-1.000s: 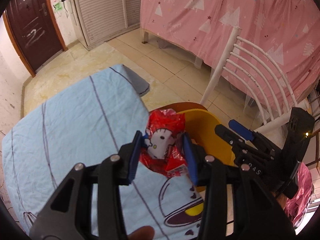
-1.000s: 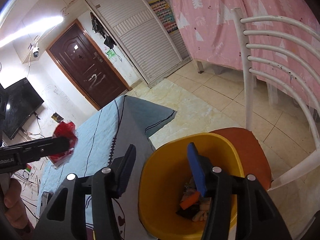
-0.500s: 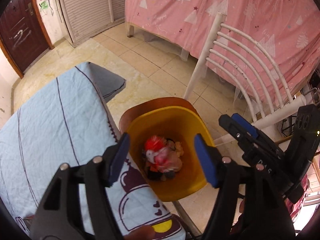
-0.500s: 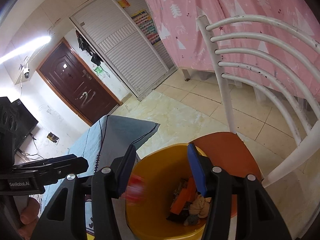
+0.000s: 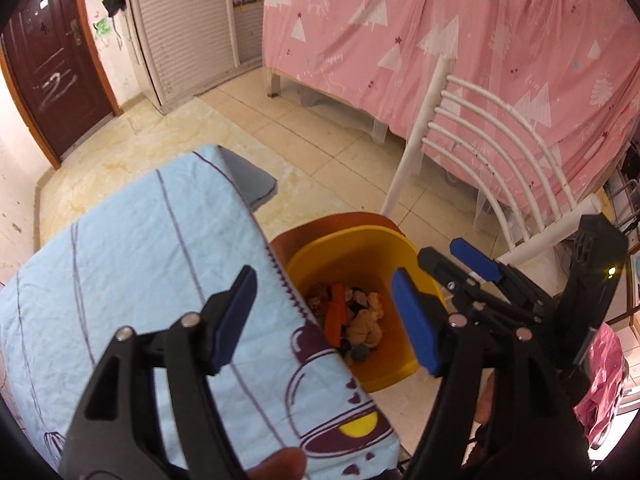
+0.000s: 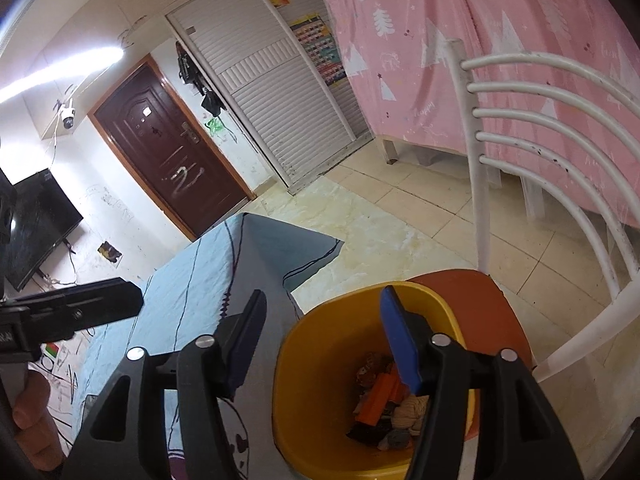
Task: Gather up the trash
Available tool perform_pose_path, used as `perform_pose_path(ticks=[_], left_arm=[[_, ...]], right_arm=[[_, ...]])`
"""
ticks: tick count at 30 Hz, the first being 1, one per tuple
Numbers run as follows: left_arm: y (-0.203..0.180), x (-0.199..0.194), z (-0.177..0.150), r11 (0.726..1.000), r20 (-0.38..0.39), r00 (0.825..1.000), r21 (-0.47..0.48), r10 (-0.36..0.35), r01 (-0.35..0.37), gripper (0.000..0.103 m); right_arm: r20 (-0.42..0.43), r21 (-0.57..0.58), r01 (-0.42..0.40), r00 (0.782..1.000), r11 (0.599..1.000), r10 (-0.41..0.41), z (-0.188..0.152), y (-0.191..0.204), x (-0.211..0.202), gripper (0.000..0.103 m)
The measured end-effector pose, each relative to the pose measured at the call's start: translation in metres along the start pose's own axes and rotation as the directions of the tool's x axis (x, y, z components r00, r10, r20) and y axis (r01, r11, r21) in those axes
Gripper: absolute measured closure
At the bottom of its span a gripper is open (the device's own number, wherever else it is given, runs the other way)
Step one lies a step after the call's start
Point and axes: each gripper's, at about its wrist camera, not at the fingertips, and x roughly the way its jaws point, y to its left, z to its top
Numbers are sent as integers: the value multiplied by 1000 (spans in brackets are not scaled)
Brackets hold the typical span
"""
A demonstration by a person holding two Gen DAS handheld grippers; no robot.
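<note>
above the yellow bin [image 5: 384, 248], left gripper [image 5: 324, 320], jaws wide, empty

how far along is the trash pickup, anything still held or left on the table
Done: the yellow bin on the chair seat already holds a pile of trash. In hand: nothing; the left gripper and right gripper both have open, empty jaws. Left: no trash shows on the visible blue tablecloth.

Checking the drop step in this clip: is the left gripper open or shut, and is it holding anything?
Open and empty: the left gripper has its blue pads spread wide, nothing between them, above the yellow bin holding trash.
</note>
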Motion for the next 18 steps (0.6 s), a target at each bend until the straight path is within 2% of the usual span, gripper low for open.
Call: perform_pose_path(ticks=[5,8,18], left_arm=[[28,-31,-11,1000,51,999,-14,10,-10,33],[48,-52,-19,999,88,996,-38,21,-17,27],[133,-116,-60,986,197,974,-144,108,-80,24]], right_arm=[[18,-71,-22,1000,997,23,-5,32,-3,35],[38,-110,-40,998,993,45,-7,52,-6,27],[71,-188,-77,993,979,92,-14,109,-7,22]])
